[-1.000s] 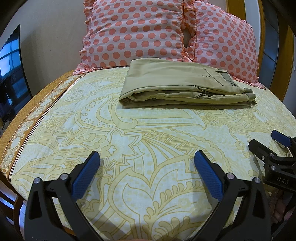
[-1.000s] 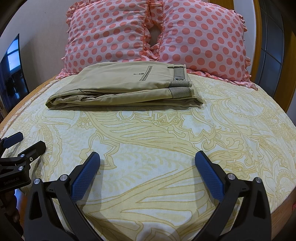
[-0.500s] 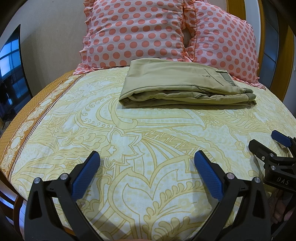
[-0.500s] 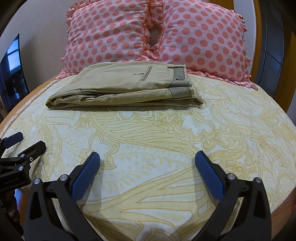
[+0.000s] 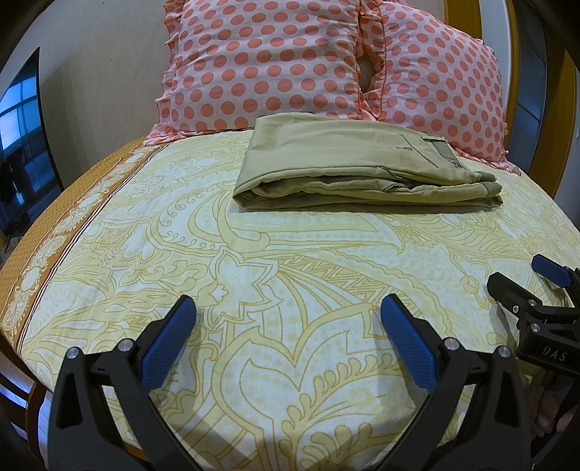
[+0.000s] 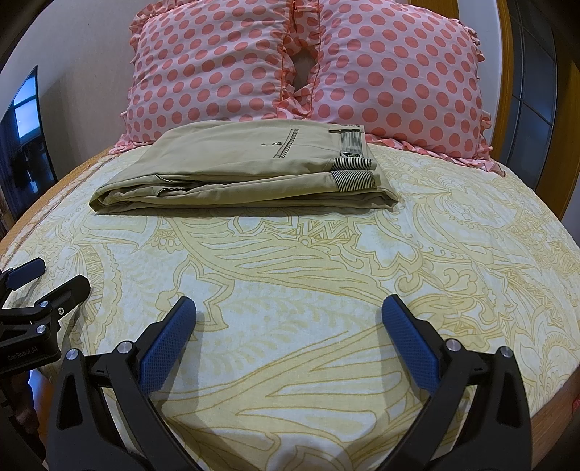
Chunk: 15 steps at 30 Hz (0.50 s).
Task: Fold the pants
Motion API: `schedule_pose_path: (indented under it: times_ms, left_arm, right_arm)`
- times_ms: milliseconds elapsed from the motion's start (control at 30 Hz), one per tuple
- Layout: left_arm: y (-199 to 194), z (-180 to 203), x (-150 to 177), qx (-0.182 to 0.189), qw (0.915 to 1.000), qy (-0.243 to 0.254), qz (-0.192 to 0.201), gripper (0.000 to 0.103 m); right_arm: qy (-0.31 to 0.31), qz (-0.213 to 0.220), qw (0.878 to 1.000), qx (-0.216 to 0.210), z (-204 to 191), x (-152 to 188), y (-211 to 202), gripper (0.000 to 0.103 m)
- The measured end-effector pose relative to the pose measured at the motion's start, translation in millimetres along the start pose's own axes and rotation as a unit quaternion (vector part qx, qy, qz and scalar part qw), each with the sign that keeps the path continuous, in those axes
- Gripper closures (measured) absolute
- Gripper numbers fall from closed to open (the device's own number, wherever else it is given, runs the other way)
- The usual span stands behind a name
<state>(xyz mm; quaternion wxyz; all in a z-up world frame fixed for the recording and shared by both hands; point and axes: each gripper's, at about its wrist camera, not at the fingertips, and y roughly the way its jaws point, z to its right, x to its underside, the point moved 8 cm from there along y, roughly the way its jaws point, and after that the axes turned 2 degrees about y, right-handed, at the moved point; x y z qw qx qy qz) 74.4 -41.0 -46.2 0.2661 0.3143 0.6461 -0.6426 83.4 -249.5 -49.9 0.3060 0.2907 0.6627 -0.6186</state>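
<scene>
Khaki pants (image 5: 348, 166) lie folded in a flat stack at the far side of the bed, in front of the pillows; they also show in the right wrist view (image 6: 253, 170), waistband to the right. My left gripper (image 5: 288, 313) is open and empty, low over the near part of the bed, well short of the pants. My right gripper (image 6: 290, 313) is open and empty too, beside it. Each gripper shows at the edge of the other's view: the right gripper (image 5: 522, 275) and the left gripper (image 6: 50, 277).
Two pink polka-dot pillows (image 5: 268, 61) (image 6: 395, 72) lean against the wooden headboard (image 5: 456, 14) behind the pants. The bed wears a yellow patterned sheet (image 5: 253, 275) with an orange border at the left. A dark screen (image 5: 21, 145) stands at the far left.
</scene>
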Motion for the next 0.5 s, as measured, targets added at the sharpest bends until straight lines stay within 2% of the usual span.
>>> schedule_pose_path:
  times_ms: [500]
  left_arm:
    - [1.2,-1.5,1.7,-0.008,1.0,-0.005,-0.002,0.002]
  right_arm:
    - [0.0,0.0,1.0,0.0,0.4,-0.3,0.0,0.001]
